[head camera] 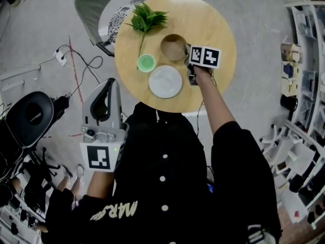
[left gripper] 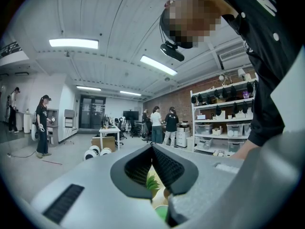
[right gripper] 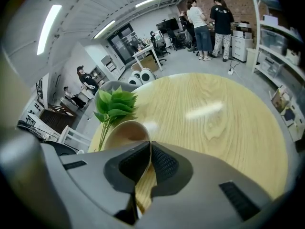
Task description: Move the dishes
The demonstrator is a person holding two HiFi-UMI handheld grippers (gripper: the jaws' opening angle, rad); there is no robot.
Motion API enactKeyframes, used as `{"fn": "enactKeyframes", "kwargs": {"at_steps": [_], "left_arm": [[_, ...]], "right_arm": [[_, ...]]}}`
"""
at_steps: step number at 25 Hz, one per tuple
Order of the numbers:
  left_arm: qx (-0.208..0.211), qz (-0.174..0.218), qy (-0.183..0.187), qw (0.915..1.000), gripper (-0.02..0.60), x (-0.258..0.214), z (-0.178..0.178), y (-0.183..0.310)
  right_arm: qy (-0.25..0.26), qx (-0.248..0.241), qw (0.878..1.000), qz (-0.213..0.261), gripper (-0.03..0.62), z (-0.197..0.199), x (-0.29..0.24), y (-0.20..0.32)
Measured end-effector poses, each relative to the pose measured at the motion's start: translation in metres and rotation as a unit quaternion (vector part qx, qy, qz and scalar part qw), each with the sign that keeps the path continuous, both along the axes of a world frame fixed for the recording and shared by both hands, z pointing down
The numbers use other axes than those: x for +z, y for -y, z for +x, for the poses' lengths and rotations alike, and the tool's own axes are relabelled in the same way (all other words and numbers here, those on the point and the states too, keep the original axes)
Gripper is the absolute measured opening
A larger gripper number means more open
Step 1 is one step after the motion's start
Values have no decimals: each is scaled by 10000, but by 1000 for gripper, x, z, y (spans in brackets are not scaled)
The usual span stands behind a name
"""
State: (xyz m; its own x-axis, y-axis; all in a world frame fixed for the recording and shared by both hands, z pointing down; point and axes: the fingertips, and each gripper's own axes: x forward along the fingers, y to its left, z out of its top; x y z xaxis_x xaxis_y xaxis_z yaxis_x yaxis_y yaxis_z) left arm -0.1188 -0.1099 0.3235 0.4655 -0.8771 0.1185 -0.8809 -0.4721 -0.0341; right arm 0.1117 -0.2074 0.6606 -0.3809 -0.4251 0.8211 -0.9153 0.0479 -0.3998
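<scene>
Tan bowl [head camera: 173,47] is seen upright, mouth up, on the round wooden table [head camera: 216,24], about at its middle; being round, no long axis can be given. Its right-hand rim, as the head view shows it, is pinched by the right gripper [head camera: 188,53]. In the right gripper view the bowl [right gripper: 125,133] wall is clamped edge-on between the pressed-together pads of the right gripper [right gripper: 149,147], one pad inside the bowl and one outside. Whether the base is lifted off the table cannot be told.

White plate [head camera: 165,81] is set just in front of the bowl, toward the person, near the table's near edge. Small green cup [head camera: 146,62] is placed just left of the bowl and beside the plate; contact between them cannot be made out. Leafy sprig [head camera: 145,19] is laid at the far left, stem pointing toward the cup.

Bare tabletop is left to the right of and beyond the bowl, up to the far rim, shown wide and clear in the right gripper view [right gripper: 224,113].

Left gripper [head camera: 109,83] is held off the table, over the floor at the left; its jaws are closed tip to tip on nothing [left gripper: 152,149], with the sprig [left gripper: 153,182] glimpsed under them.

Chair [head camera: 94,6] is partly hidden behind the table's far left. Shelving [head camera: 304,44] is cut off at the right edge. Floor cables [head camera: 76,60] are seen at left. The gripper's lower parts are hidden by its marker cube
</scene>
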Motion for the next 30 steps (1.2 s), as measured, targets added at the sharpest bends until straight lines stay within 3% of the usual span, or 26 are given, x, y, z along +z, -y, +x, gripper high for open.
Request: {"fn": "enactKeyframes", "kwargs": {"at_steps": [15, 30], "left_arm": [[86, 127, 9, 9999, 3, -7, 7, -5], [408, 320, -17, 9987, 3, -23, 37, -14]], "right_arm": [[77, -3, 9997, 221, 8, 9, -17, -2], [27, 410, 9989, 220, 6, 80, -40, -54]]}}
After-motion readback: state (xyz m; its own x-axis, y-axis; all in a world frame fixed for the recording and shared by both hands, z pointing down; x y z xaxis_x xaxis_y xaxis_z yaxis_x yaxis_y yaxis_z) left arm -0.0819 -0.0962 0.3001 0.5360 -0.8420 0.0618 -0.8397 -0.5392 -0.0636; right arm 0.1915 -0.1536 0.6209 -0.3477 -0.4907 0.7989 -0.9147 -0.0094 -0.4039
